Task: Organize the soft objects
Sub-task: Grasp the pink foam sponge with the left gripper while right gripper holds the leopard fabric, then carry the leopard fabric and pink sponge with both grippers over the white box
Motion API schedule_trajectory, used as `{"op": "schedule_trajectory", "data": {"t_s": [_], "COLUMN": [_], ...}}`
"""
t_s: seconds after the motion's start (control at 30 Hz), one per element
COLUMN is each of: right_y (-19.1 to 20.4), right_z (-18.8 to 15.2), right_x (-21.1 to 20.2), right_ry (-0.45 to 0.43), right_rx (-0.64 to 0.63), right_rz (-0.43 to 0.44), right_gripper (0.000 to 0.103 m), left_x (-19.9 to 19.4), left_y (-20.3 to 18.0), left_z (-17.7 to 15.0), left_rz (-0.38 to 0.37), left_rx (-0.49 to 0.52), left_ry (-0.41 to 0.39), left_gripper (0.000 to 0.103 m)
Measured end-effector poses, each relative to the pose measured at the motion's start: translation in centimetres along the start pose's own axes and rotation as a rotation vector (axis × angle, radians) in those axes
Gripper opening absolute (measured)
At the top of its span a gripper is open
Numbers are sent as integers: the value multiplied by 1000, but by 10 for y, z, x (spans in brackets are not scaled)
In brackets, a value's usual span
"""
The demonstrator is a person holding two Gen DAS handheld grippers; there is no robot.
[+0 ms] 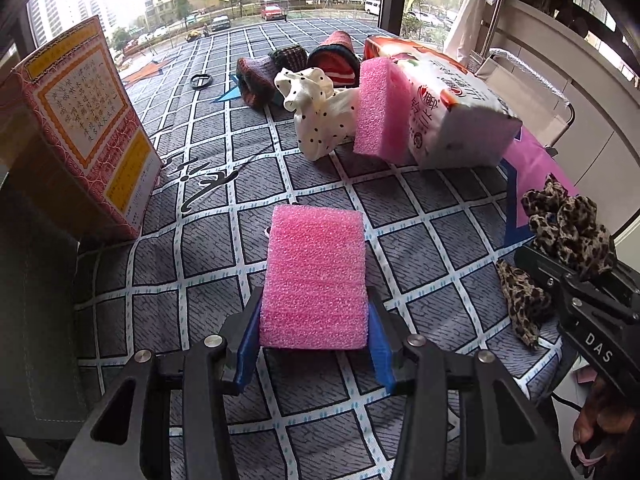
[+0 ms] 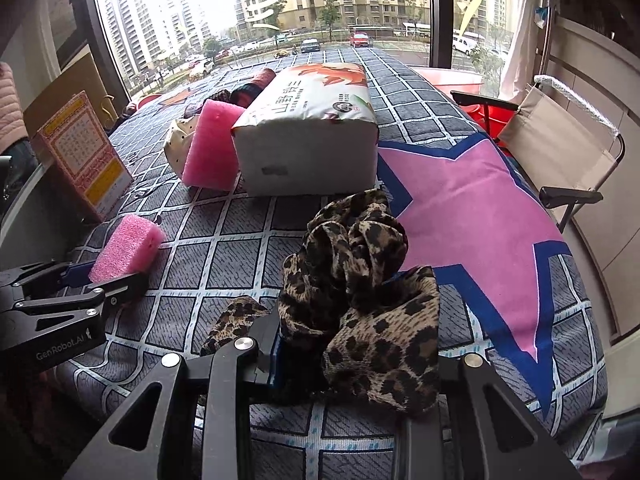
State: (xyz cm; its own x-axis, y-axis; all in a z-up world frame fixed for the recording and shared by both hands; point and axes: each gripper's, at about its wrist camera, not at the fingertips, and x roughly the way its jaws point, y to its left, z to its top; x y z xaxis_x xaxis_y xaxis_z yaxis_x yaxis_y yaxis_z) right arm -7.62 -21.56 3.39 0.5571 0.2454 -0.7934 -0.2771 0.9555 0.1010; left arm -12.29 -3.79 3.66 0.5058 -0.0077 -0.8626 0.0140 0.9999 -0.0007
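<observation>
My left gripper (image 1: 314,344) clamps a pink sponge (image 1: 314,276); my right gripper (image 2: 352,364), marked "DAS", pinches a leopard scarf (image 2: 360,300); "GenRobot.AI" at nine o'clock.

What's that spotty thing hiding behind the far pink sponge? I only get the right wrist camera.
Observer: It's a crumpled white cloth with black dots, touching the leaning sponge.
Operator: Is anything else back there?
Observer: Yes, a small black ring lies flat on the checked cloth, left of the knitted pieces.
Operator: Is the left gripper holding its sponge properly?
Observer: It looks so. In the left gripper, both blue pads press the sides of the near end of the pink sponge.
</observation>
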Motion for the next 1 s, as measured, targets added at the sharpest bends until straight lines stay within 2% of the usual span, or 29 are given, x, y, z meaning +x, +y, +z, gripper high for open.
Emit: {"op": "schedule_trajectory", "data": {"t_s": [0.3,0.57,0.73,1.0], "right_y": [6,-9,-29,-53], "right_z": [-1,11,32,80], "right_x": [1,-2,-19,-28], "right_ry": [-3,69,35,-10], "right_rx": [-47,28,83,116], "right_rz": [-33,27,24,-27], "right_gripper": [30,28,28,28], "left_x": [-1,-2,-25,-51], "left_y": [0,-11,-34,-75], "left_z": [-1,9,26,78], "left_rz": [-10,-20,-41,-111], "left_rx": [8,42,114,185], "left_ry": [1,64,7,-45], "left_gripper": [50,49,49,49]}}
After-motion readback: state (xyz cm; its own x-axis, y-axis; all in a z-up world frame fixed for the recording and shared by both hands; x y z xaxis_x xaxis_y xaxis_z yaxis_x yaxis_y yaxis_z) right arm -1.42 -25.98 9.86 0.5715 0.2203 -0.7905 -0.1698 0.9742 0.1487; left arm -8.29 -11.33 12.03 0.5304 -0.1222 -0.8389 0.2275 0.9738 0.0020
